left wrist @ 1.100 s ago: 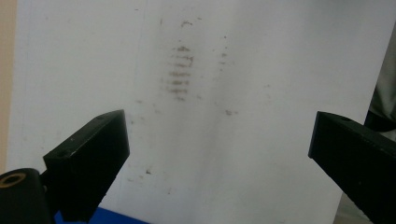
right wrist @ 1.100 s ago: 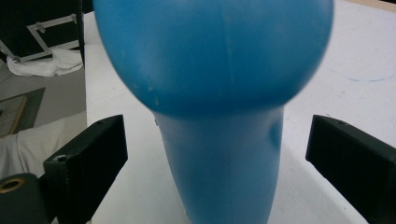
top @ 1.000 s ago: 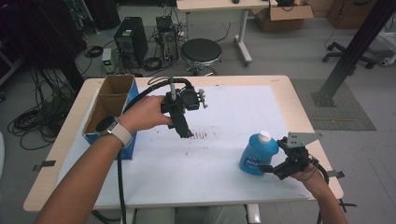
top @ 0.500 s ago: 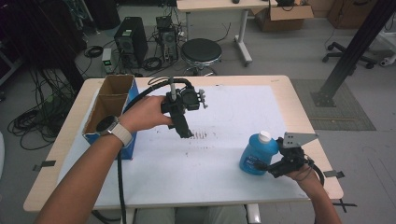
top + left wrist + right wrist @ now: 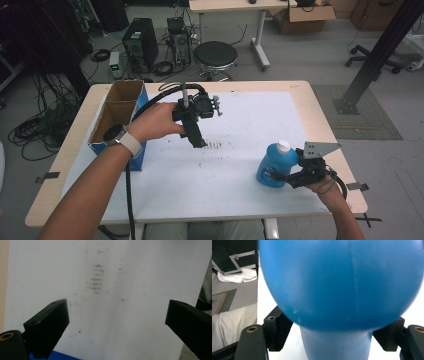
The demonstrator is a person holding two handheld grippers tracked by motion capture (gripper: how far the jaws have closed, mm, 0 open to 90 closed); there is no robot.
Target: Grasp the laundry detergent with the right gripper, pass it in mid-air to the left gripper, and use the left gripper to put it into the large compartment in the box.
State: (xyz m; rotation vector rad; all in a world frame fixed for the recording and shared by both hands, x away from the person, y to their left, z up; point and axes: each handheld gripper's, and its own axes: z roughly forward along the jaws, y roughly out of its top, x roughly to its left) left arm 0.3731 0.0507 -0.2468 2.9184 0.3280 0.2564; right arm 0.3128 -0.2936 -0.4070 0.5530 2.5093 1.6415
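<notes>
Nearest me, right gripper [image 5: 285, 176] sits at blue bottle [image 5: 272, 163], jaws flanking its narrow waist, seemingly clamped, though contact is hard to confirm. Bottle stands upright on the white mat [image 5: 250, 200]. Beyond the bottle, left gripper [image 5: 198, 142] hovers, jaws wide apart, empty, probably waiting. Farther still, open cardboard box [image 5: 117, 112].

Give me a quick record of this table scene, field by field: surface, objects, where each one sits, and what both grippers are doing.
surface: table under a white sheet, smudged mid-sheet
bottle: blue, white cap, upright near the right front
box: open cardboard box, blue side, at the left edge
left gripper: jaws wide apart, holding nothing, pointing down over the smudges
right gripper: jaws on either side of the bottle's narrow part; grip not certain
</notes>
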